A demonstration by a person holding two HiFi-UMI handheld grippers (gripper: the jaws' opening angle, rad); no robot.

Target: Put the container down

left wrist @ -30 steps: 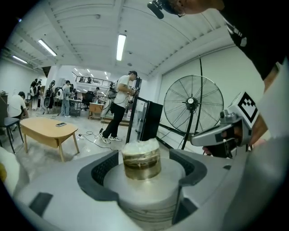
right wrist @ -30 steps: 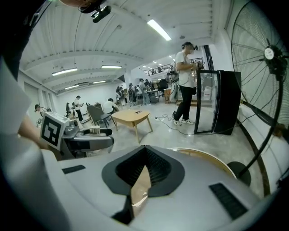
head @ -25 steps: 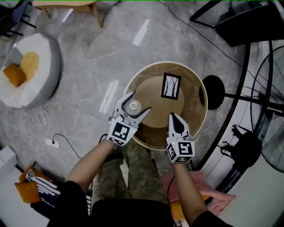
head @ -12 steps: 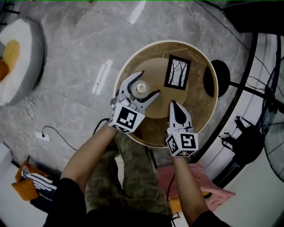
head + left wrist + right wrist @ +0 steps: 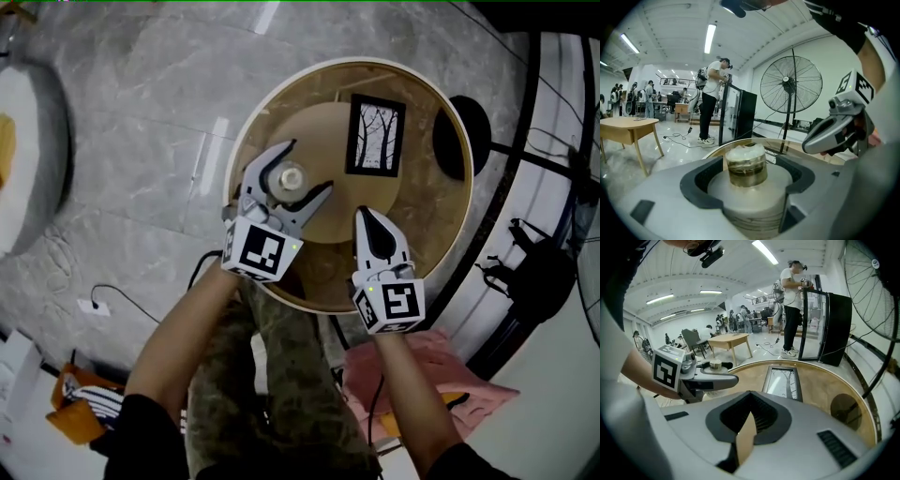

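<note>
Little had shifted over the past second: the left gripper (image 5: 311, 165) still clasped the lidded container (image 5: 292, 176) between its curved jaws, over the left part of the raised disc (image 5: 328, 131) of the round wooden table (image 5: 441, 225). Whether the container rested on the disc could not be told. The right gripper (image 5: 362, 216) hovered just to its right, jaws pressed together on nothing, with a framed tree picture (image 5: 377, 136) lying farther back.

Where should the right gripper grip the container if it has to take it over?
Probably the narrower neck below the pale lid, coming in level from the side. The container stands upright, and the left gripper clamps its wide round body, so only the neck is free. Open the right gripper first.
</note>
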